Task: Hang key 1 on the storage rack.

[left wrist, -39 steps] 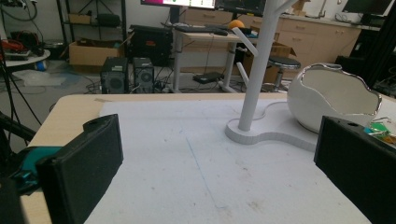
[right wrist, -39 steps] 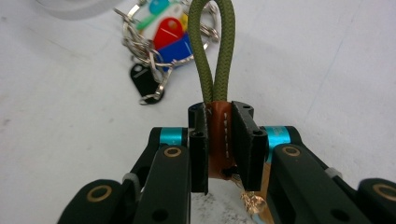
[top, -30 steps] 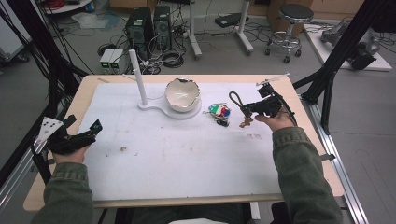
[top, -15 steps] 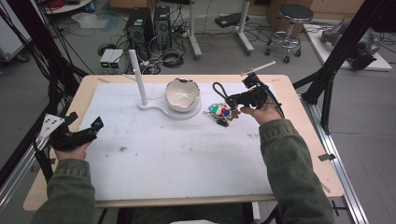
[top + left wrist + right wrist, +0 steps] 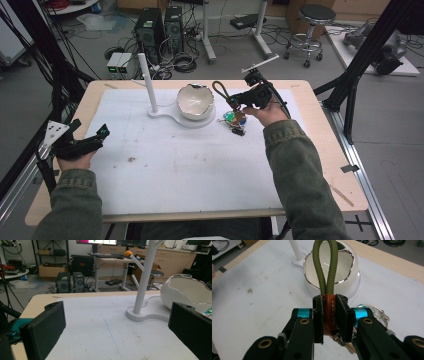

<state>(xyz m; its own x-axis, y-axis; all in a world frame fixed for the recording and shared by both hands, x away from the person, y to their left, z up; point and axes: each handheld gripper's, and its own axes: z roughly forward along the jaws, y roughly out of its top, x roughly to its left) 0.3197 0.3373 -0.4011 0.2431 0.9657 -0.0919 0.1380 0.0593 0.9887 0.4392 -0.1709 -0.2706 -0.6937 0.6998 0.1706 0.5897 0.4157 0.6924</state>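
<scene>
White matting covered the wooden table. Right gripper was clamped on the keyring's brown tab, green loop ahead, before the bowl. Left gripper stood wide, empty. Computer towers lay beyond.

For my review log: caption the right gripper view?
Right gripper clamps a green cord loop above the white bowl.

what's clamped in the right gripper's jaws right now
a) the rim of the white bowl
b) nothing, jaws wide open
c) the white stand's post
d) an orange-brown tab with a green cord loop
d: in the right gripper view the right gripper has its jaws pressed on the orange-brown tab, with the green cord loop rising above them; the white bowl sits beyond, untouched.
</scene>
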